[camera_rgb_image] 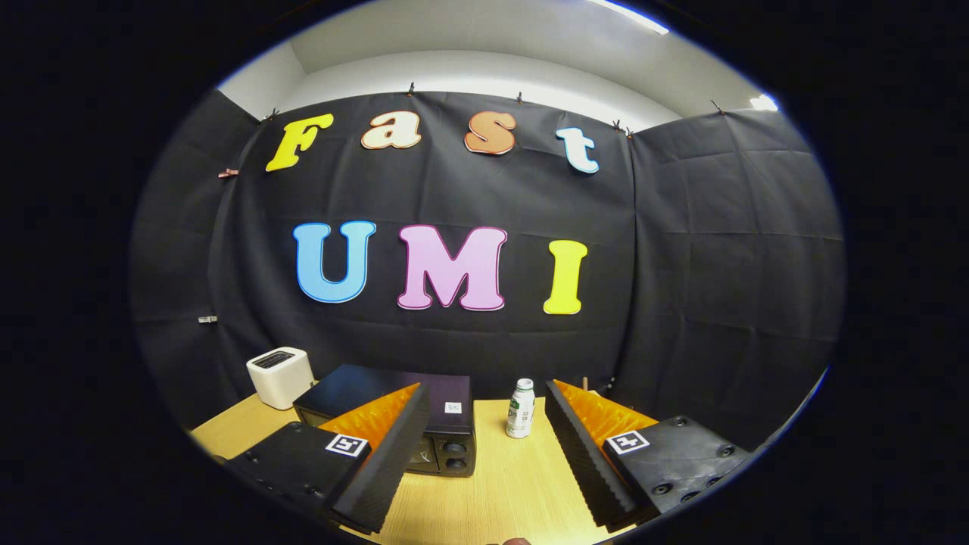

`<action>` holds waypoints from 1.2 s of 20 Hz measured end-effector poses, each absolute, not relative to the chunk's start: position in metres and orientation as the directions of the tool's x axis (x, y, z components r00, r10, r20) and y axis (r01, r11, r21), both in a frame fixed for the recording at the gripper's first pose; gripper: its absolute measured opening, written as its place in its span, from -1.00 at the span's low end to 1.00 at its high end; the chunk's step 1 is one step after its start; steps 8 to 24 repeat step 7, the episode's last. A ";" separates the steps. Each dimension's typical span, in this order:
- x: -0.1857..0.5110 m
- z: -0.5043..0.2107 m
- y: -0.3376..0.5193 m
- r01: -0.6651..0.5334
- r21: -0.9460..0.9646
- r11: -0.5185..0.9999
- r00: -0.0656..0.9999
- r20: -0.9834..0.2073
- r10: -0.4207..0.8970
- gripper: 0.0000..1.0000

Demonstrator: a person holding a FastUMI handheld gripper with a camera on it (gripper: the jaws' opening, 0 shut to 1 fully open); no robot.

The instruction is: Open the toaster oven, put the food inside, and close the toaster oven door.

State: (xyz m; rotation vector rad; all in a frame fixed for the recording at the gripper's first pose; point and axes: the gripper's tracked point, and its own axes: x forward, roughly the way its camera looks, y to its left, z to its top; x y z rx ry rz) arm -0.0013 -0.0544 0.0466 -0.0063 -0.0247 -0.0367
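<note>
Gripper [484, 446] spread wide, holding nothing; toaster oven [394, 412] at table's [492, 499] back edge, control knobs facing the fingers.

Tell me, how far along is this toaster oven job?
It looks barely begun. Nothing appears done: the black toaster oven on the wooden table is partly hidden behind one finger, so its door cannot be judged. The gripper is open and holds nothing, with a small white bottle beyond the fingers. Opening, loading and closing all seem left; I cannot make out the food.
</note>
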 end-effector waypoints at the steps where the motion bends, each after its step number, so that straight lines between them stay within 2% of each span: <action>1: -0.001 0.046 -0.052 0.028 -0.006 1.000 0.999 0.023 -0.028 0.96; 24: -0.001 0.034 -0.042 0.004 -0.042 0.999 1.000 -0.006 -0.004 0.96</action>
